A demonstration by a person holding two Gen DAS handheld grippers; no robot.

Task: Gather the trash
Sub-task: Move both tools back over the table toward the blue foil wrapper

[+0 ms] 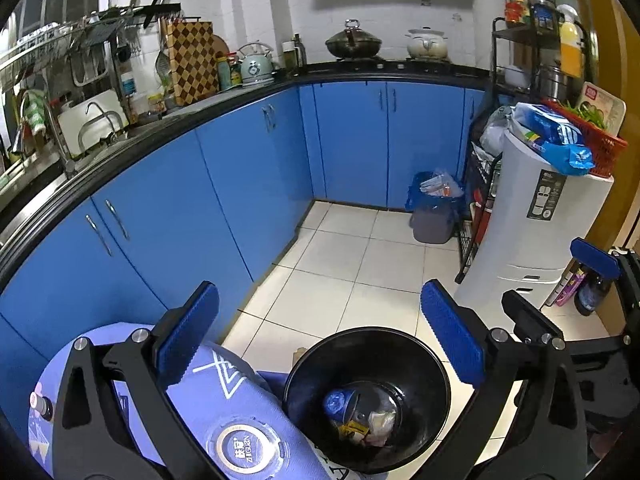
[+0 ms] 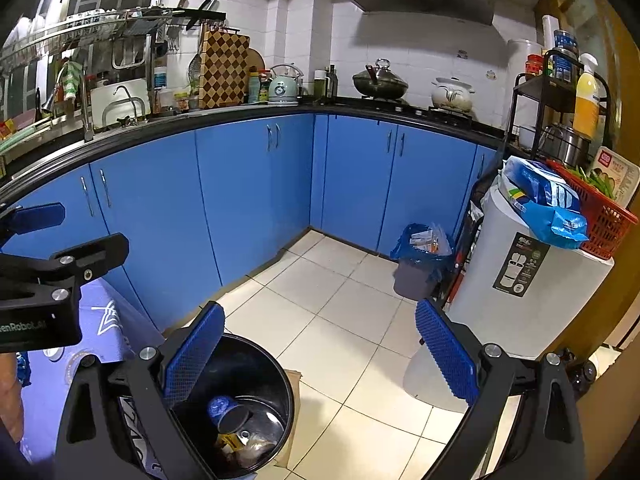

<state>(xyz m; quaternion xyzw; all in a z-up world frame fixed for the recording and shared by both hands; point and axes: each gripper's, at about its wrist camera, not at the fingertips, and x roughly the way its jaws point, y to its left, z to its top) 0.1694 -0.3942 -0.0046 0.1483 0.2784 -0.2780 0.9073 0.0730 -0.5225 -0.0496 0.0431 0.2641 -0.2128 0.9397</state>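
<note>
Looking left to right, I see my left tool [image 1: 320, 340] spread wide and empty, the black bin [image 1: 420, 344] below holding crumpled wrappers [image 1: 378, 426], light and soft, best pinched at a fold; my right tool [image 2: 320, 360] is apart too.

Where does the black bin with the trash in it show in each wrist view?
Left wrist: the black bin sits bottom centre, between the open jaws.
Right wrist: the black bin sits bottom left, partly behind the left jaw.
Shared landmark: the grey bin with a blue liner at the cabinet corner.
</note>
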